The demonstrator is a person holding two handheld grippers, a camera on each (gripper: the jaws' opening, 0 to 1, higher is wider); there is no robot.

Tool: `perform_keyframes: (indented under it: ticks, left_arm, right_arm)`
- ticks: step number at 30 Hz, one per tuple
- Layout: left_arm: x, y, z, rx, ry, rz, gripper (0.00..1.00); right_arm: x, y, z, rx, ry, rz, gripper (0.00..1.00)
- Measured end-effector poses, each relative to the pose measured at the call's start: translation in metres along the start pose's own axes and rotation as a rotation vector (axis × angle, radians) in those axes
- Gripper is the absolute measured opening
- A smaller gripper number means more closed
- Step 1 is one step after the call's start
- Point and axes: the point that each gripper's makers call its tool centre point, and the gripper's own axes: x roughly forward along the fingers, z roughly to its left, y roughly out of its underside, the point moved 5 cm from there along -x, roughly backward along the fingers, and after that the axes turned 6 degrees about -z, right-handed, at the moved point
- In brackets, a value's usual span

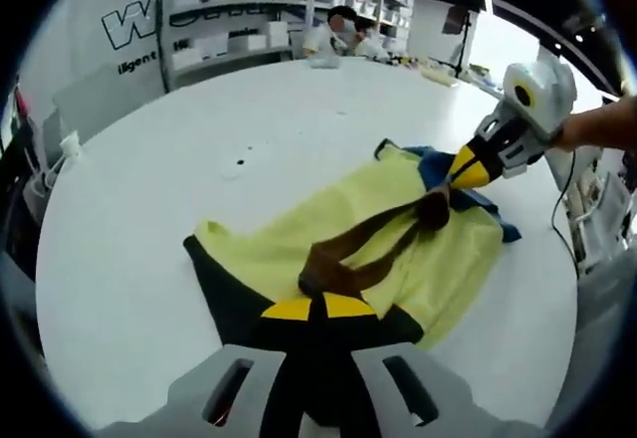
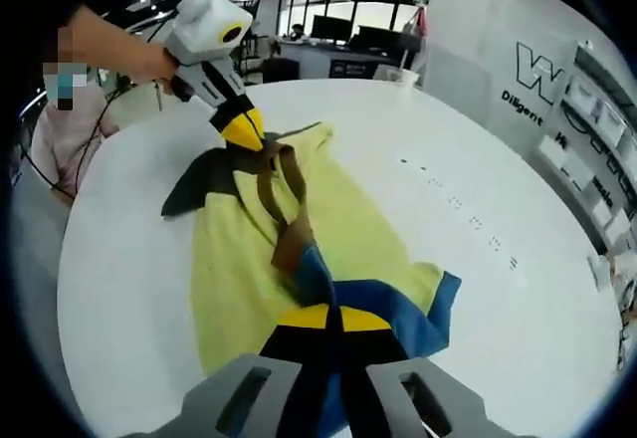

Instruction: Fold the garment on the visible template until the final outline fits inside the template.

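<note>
Closest to the lens in the left gripper view, the left gripper (image 1: 317,309) is seen with its yellow-tipped jaws pressed together on the dark end of the garment (image 1: 368,249). From there the yellow cloth is spread across the white table (image 1: 199,129), a brown strap (image 1: 373,239) running over it, and at the far blue end the right gripper (image 1: 468,171) is clamped on the cloth, held by a hand (image 1: 597,124) near the table's right edge. Shelves (image 1: 229,10) are seen beyond the table's far edge.

In the right gripper view, the left gripper (image 2: 242,129) is seen pinching the dark end toward the table's far left edge, while the right gripper (image 2: 333,321) is closed on the blue end at the near edge.
</note>
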Motion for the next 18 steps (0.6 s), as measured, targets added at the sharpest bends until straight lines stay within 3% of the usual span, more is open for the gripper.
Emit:
perform_keyframes:
  ticks: [10, 12, 18]
  left_arm:
    - [0.0055, 0.0035, 0.0008, 0.008, -0.009, 0.015, 0.06]
    - [0.005, 0.0036, 0.0005, -0.005, -0.011, 0.017, 0.0]
    - [0.0002, -0.0025, -0.0012, -0.023, -0.018, 0.001, 0.0]
  right_arm:
    - [0.0013, 0.0027, 0.0015, 0.038, 0.002, 0.01, 0.0]
    - [0.0007, 0.0016, 0.0016, 0.033, 0.0, 0.007, 0.0]
    - [-0.0047, -0.0042, -0.0025, 0.021, 0.013, -0.008, 0.0]
